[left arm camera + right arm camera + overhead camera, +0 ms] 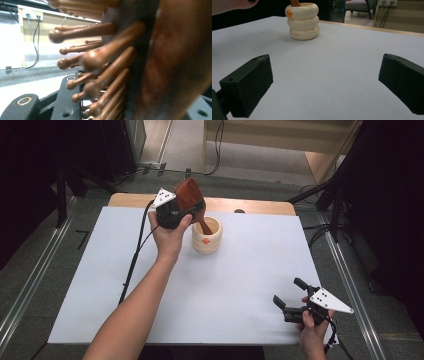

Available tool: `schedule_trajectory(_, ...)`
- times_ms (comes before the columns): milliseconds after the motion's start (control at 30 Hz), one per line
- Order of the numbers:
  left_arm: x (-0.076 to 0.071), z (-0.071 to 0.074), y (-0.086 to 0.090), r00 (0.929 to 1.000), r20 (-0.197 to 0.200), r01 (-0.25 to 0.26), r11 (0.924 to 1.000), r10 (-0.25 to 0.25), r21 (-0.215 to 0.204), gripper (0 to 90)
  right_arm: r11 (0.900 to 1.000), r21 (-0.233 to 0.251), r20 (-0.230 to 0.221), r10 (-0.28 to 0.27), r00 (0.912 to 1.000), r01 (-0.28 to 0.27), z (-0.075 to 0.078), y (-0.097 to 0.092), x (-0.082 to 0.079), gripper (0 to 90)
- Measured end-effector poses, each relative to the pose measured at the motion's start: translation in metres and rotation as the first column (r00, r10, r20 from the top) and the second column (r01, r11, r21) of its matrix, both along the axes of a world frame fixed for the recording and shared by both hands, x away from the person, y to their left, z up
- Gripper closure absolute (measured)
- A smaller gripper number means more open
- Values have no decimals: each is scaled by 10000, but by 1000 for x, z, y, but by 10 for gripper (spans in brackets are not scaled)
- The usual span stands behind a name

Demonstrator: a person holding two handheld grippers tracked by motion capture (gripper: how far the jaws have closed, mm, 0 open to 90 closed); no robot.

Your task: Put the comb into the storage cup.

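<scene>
My left gripper (176, 213) has its fingers clamped on the wooden hairbrush (190, 196), gripping it at the head, where the bristle pins (100, 65) crowd right up against my camera. The brush stands nearly upright, leaning a little: its broad head is up by my hand and its handle runs down and to the right, with the tip already inside the mouth of the cream ringed cup (207, 235). So the long axis points almost straight into the cup, which sits just below and beside my fingers on the white desk (250, 270). I judge the rest is a lowering along that axis. My right gripper (294, 302) is well apart, near the front edge, its fingers (247, 82) spread wide with nothing between them, facing the cup from afar.
</scene>
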State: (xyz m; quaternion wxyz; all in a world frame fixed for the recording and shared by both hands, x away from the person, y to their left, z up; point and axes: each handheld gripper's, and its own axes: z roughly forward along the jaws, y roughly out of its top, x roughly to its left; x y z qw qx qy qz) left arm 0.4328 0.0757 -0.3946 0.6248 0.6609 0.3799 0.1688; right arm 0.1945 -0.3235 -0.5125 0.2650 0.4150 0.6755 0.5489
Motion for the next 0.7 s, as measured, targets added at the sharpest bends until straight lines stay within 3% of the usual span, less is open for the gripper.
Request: schedule_trajectory(700,9,-27,-2,9975,-564,-414,9989,426,210,531,10000,-4,29,-36,10000,36,-1,0,0,0)
